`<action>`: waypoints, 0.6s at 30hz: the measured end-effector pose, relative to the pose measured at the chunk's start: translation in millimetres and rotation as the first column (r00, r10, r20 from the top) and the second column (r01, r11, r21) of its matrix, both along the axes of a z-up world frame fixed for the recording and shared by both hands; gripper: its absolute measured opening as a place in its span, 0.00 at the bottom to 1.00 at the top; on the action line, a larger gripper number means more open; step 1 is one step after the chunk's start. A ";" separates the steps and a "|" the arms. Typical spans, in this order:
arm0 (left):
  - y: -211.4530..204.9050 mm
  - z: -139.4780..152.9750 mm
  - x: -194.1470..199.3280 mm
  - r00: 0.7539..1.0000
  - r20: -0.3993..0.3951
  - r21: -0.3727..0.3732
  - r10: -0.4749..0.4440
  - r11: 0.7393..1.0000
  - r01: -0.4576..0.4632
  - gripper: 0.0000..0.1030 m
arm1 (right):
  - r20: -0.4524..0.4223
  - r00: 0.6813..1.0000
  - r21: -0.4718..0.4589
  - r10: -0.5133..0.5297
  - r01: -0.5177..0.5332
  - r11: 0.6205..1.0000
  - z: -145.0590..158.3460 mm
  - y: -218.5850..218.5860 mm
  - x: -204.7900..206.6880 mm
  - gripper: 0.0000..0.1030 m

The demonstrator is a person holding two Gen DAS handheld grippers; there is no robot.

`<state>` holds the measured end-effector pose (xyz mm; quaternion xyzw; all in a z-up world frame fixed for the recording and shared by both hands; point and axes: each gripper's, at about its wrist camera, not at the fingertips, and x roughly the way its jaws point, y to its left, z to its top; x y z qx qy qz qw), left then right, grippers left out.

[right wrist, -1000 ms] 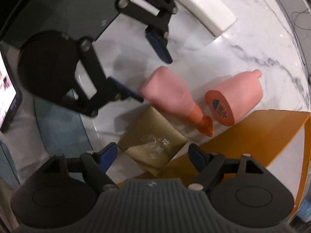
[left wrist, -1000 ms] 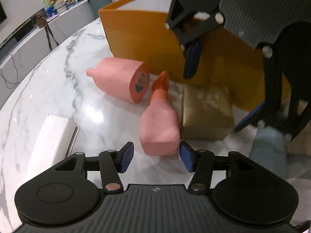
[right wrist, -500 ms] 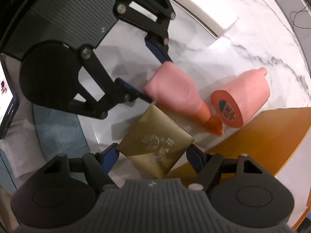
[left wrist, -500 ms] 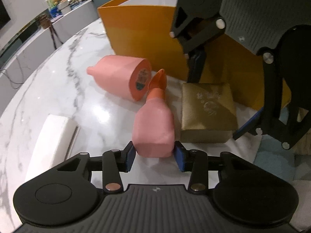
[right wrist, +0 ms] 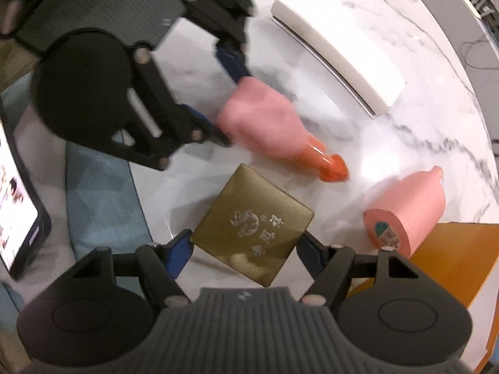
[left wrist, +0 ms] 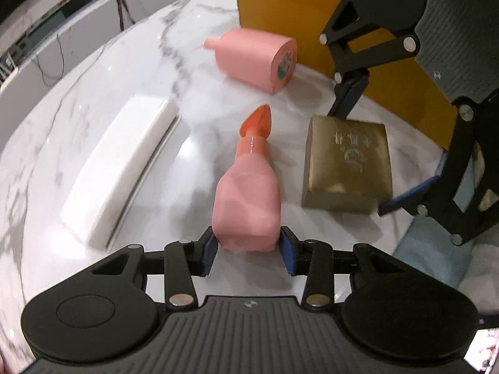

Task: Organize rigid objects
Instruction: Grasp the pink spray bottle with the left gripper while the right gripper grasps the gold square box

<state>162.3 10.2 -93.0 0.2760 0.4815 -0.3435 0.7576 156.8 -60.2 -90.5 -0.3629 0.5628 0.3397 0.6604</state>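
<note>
White marble counter (left wrist: 103, 71) with grey veins is what everything's laid out on, an orange cardboard box (left wrist: 280, 3) standing at its far edge. The pick-up step seems to be in hand: the left gripper (left wrist: 248, 249) has just been closing and is now pinched on the flat base of a pink plastic bottle with an orange nozzle (left wrist: 249, 196), which is lying on its side mid-counter, long axis running straight away from the tongs, nozzle pointed toward the box. The right gripper (right wrist: 244, 251) has been closing too, its pads set either side of a square gold gift box (right wrist: 255, 224) just beside the bottle; whether they're actually pressing can't be told. A second stubby pink bottle (left wrist: 254, 57) is left lying near the box, a white rectangular block (left wrist: 121, 162) toward the left edge. Next move likely calls for both being lifted clear and carried over the box wall.
</note>
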 end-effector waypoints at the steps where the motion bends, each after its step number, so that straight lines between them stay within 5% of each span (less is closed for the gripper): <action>1: 2.8 0.9 0.0 1.000 -0.014 -0.005 0.016 1.000 -0.016 0.46 | 0.005 1.000 -0.002 -0.021 0.021 1.000 0.0 0.5 -1.1 0.70; 10: 21.2 5.4 -3.1 0.975 -0.157 0.010 0.160 0.987 -0.160 0.46 | 0.030 0.969 0.020 -0.243 0.243 0.970 -4.1 0.5 -7.3 0.70; 13: 29.2 9.4 -1.2 0.965 -0.184 -0.039 0.188 0.979 -0.198 0.47 | 0.051 0.959 0.046 -0.280 0.278 0.960 -0.6 -0.1 -13.7 0.76; 16: 32.9 16.9 -0.8 0.975 -0.142 -0.114 0.173 0.975 -0.190 0.63 | 0.052 0.944 0.085 -0.326 0.321 0.943 6.8 -3.5 -15.0 0.80; 18: 30.7 21.6 -1.6 0.979 -0.117 -0.137 0.166 0.974 -0.182 0.65 | 0.064 0.934 0.114 -0.353 0.344 0.932 10.6 -8.4 -11.1 0.80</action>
